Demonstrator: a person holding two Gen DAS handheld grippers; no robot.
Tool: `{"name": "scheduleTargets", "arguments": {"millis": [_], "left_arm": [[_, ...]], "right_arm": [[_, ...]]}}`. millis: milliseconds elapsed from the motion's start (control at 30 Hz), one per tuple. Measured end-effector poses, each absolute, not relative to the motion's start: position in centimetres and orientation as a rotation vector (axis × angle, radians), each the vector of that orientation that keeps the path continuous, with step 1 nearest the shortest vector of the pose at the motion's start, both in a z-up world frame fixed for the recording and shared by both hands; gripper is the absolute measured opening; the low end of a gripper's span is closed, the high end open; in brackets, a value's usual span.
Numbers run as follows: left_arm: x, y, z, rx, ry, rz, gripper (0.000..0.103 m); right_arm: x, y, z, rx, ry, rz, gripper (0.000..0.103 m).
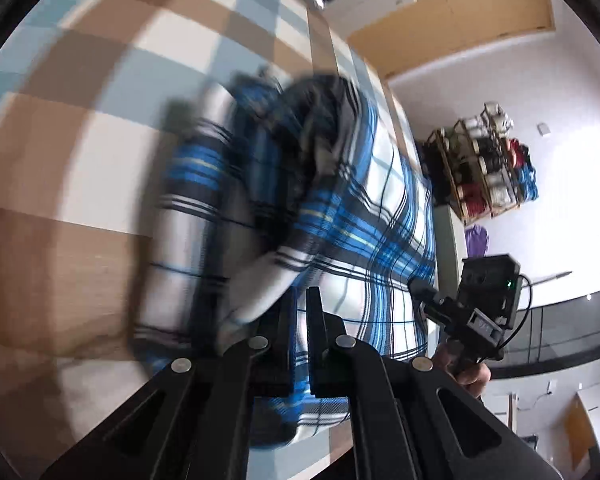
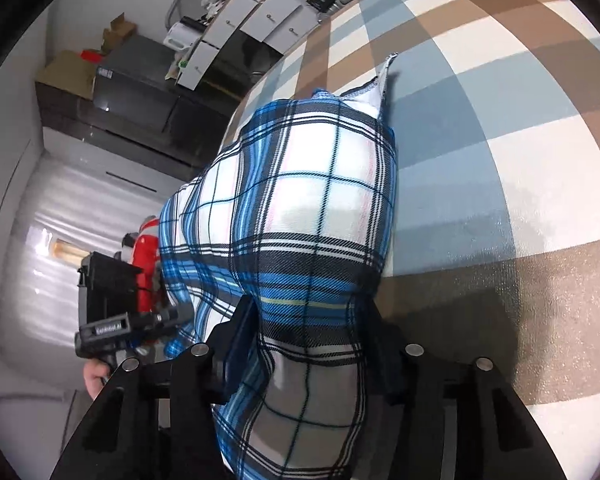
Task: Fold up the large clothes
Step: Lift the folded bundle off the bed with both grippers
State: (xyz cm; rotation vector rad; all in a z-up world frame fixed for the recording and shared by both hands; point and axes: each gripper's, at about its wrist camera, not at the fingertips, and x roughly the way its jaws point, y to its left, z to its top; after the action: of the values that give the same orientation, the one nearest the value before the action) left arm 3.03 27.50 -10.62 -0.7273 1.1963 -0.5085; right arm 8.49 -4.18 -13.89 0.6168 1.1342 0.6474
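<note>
Plaid garment (image 1: 340, 208) is seen across the centre of the left wrist view, blue, white and black check, bunched into a dark heap at upper centre and spread flatter toward lower right. It lies on a checked tablecloth (image 1: 80, 160) in tan, pale blue and cream. Left part of the frame is motion-blurred, so folds there cannot be read. Left gripper (image 1: 299, 320) is seen at bottom centre, jaws closed tight, with a thin layer of the plaid fabric pinched between them. Right gripper (image 1: 440, 304) is visible at lower right, held by a hand (image 1: 466, 368), just beside the garment's edge.

In the right wrist view the garment (image 2: 312, 200) fills the centre, draped as a raised hump, a stitched hem corner poking up at upper centre. Right gripper (image 2: 312, 320) sits at bottom centre; fabric is bunched between its jaws, which are set partway apart, and the cloth appears to be pressed from both sides, so a grip on a thick fold is judged. Left gripper (image 2: 116, 320) is seen at lower left with a hand (image 2: 94, 376) under it. Boxes (image 2: 260, 16) are stacked at upper left.

Step in hand is judged as: both edges taken up, garment being lifted for a fold, early in the task. Next move is judged to call for both held edges to be carried together, kept level, and laid over the far part without the bunched heap being dragged.
</note>
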Motion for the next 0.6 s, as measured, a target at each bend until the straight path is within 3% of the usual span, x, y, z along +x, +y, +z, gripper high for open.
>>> {"name": "scheduleTargets", "arguments": {"millis": [200,267,333,400,600], "left_arm": [[3.1,28.1,-10.7,-0.679,1.234,-0.449,0.001],[3.2,27.8,-10.3,-0.663,1.236,-0.444,0.013],[3.3,27.1,-9.6,-0.664,1.214,-0.462,0.053],[2.9,26.9,-8.8,-0.644,1.185,-0.437,0.073],[2.1,27.8,-8.5,-0.567,1.161,-0.333,0.074]], "right_arm": [[8.6,-4.5,-14.1,0.631,1.137,0.657,0.056],[8.4,-4.5,-14.2,0.619,1.138,0.665,0.062],[8.3,-4.3,-14.0,0.602,1.13,0.686,0.069],[8.0,-3.9,-13.8,0.574,1.126,0.696,0.077],[7.7,-3.4,-13.5,0.536,1.119,0.69,0.082]]}}
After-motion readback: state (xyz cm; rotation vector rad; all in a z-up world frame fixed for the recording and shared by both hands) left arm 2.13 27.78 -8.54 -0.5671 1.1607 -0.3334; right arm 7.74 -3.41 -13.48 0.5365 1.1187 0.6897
